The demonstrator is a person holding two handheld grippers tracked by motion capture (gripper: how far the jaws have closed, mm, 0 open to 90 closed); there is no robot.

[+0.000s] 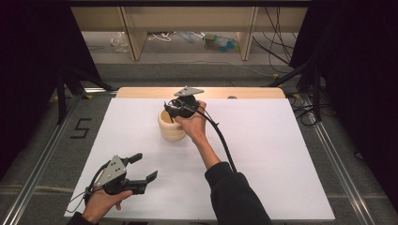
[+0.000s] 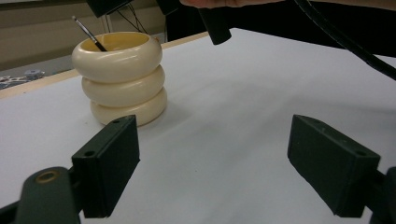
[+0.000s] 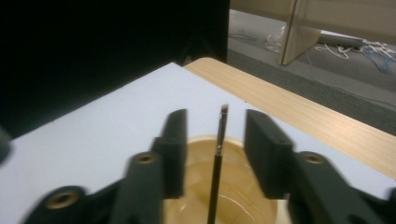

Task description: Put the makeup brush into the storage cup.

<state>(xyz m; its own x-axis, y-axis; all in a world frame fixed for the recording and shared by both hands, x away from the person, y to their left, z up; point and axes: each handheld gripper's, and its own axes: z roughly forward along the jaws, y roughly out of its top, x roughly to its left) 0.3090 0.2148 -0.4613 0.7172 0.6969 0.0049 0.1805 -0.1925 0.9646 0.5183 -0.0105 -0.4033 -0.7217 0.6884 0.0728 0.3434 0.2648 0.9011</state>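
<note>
Right tongs [image 3: 212, 154]: spread, jaws flanking the brush [image 3: 218, 158] without pinching, so it leans free in the ringed pot [image 2: 122, 77] below | Left tongs [image 2: 229, 168]: spread, idle near me, well short of the pot on the desk [image 1: 263, 154].

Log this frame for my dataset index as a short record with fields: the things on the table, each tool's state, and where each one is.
container: cream ribbed holder, upright on white table
contents: thin brush leaning inside the holder
right tool: above the holder's mouth, jaws apart either side of the brush, pads not touching it
left tool: open, nothing between jaws, near the table's front left
</note>
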